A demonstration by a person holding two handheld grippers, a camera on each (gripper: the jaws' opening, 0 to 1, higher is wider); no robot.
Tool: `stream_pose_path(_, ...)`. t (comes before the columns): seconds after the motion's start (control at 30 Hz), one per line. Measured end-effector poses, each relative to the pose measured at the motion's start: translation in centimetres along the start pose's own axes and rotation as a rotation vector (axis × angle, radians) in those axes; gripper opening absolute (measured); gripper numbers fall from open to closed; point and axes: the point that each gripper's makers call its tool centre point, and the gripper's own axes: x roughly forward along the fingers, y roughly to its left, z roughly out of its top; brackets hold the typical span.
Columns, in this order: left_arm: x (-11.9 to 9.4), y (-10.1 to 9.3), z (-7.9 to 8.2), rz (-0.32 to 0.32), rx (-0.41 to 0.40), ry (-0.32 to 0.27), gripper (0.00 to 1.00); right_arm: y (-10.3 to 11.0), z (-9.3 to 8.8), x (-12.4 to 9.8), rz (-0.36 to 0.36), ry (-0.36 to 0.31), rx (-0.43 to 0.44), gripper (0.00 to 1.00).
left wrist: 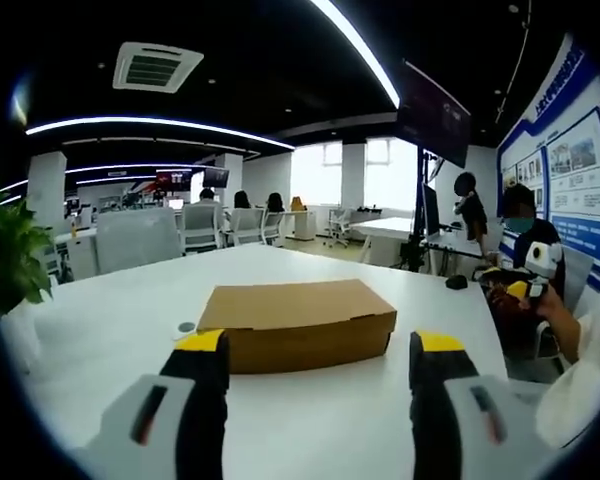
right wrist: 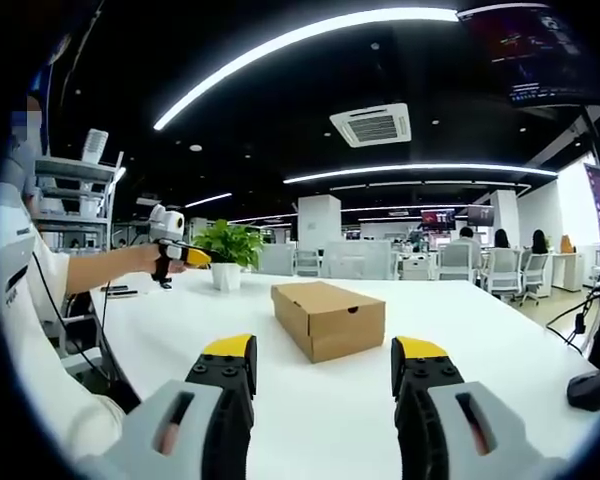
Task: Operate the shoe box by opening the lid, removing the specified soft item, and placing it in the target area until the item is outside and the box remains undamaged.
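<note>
A closed brown cardboard shoe box (right wrist: 329, 318) sits mid-way on the white table (right wrist: 500, 340). A potted green plant (right wrist: 226, 252) stands behind it near the table's far edge. A black computer mouse (right wrist: 588, 389) lies well apart to the right.

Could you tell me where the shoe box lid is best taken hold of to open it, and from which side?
Probably the lid's front lip, on the long side of the shoe box facing the left claw. The box lies flat and closed on the white table, and that edge is unobstructed. The right claw, open too, faces the short end with the round hole and could steady it.
</note>
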Motion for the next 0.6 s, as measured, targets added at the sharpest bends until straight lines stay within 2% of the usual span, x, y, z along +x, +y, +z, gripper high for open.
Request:
stream_pose_path(0.17,-0.1,0.6,0.5,0.014,0.008,-0.01,0.76,0.2,0.1,0.2,0.006,-0.002,-0.003,0.55)
stream_pose_path(0.6,0.1,1.8,0.5,0.031,0.003,-0.005,0.76,0.0,-0.1,0.1,0.002,-0.001,0.002,0.55)
